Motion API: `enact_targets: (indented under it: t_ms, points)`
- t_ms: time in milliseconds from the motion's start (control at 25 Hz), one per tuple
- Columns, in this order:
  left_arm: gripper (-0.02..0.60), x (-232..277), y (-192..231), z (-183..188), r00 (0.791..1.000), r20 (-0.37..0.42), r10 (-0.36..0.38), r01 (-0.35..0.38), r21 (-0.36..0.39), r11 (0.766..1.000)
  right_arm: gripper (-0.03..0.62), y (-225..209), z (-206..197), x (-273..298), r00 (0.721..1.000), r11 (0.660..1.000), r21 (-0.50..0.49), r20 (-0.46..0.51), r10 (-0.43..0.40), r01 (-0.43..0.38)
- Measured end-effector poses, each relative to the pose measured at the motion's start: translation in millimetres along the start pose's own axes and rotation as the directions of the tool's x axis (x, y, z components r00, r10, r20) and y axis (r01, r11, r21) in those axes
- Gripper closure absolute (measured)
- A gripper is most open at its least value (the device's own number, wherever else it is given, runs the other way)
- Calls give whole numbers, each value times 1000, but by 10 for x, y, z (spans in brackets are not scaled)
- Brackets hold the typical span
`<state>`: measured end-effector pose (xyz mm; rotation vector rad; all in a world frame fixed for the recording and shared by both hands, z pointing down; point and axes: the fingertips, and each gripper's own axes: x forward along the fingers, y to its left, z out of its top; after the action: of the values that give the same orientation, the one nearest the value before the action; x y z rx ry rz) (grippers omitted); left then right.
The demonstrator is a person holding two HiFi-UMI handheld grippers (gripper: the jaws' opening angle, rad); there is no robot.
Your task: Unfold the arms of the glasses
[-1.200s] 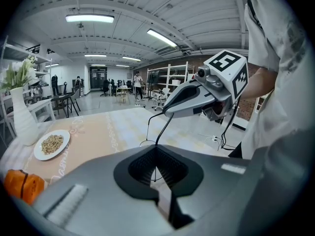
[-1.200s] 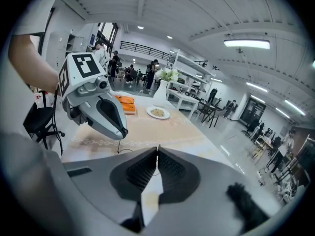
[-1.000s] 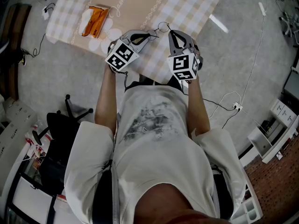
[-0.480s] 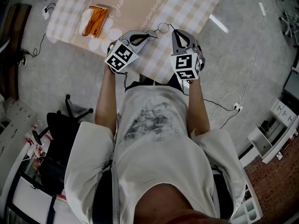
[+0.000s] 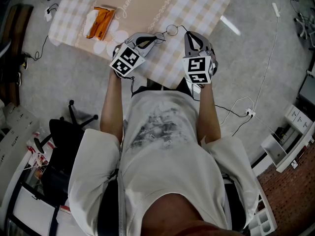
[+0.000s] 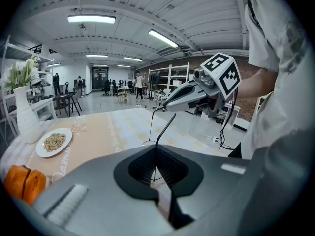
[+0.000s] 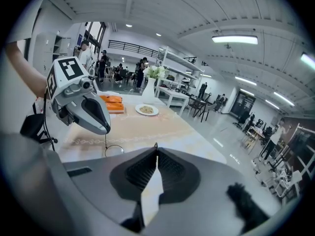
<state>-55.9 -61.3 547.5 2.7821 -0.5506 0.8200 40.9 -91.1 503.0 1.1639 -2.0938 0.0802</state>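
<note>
Glasses are held in the air over the near edge of the checked table, spanning both grippers. Left gripper: jaws pinched on a thin black part of the glasses. Right gripper: jaws pinched on a thin arm tip.

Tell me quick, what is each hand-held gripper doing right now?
Left hand-held gripper: closed on an arm of the glasses.
Right hand-held gripper: closed on the glasses too.
</note>
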Motion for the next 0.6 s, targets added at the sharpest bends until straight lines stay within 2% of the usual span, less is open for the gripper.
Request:
enact_targets:
  t_ms: [600]
  points:
    - [574,-36,11,40,1000,18,22,-22,-7,1000,572,-93,-86,-16,1000,999,45,-3,-29,29]
